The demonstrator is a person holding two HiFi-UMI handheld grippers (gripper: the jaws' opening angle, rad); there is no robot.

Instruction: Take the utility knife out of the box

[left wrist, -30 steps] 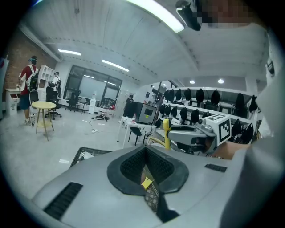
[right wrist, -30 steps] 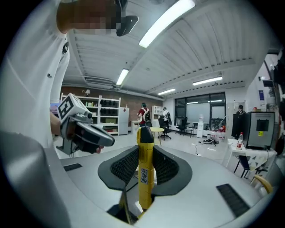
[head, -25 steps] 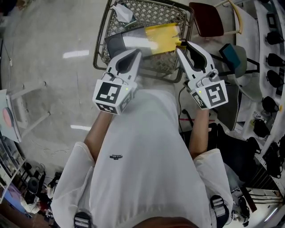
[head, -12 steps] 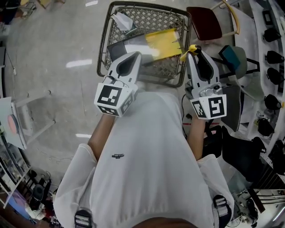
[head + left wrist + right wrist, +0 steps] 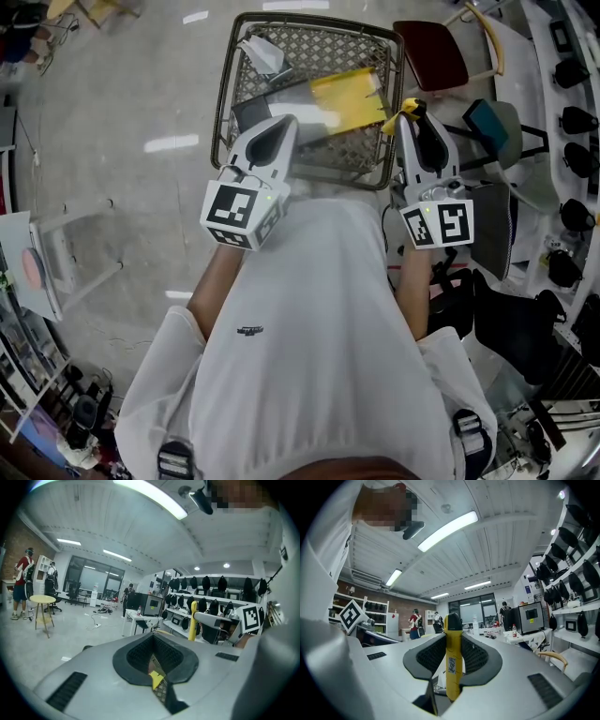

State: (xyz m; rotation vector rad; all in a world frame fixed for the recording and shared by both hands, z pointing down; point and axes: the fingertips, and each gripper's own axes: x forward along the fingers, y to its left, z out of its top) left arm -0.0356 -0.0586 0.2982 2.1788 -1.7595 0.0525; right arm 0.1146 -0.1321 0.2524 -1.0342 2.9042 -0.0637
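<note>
In the head view a wire basket (image 5: 225, 103) stands on the floor ahead of me. It holds a yellow packet (image 5: 347, 94), a crumpled white paper (image 5: 262, 54) and a dark flat item (image 5: 251, 114). My right gripper (image 5: 410, 111) hovers just outside the basket's right rim, shut on the yellow utility knife (image 5: 399, 108). In the right gripper view the knife (image 5: 452, 663) stands upright between the pads, its black end on top. My left gripper (image 5: 286, 122) hangs over the basket's near left part, jaws together and holding nothing. From the left gripper view (image 5: 153, 636) the knife (image 5: 191, 620) shows at the right.
A maroon chair (image 5: 431, 52) and a teal seat (image 5: 492, 117) stand right of the basket. Racks with black headgear (image 5: 572, 122) line the right side. A white stand (image 5: 66, 253) is at the left. People stand far off across the room (image 5: 22, 581).
My right gripper has swung rightward with the knife, from over the yellow packet to beside the basket's right rim, and has straightened. The left gripper has barely moved.
</note>
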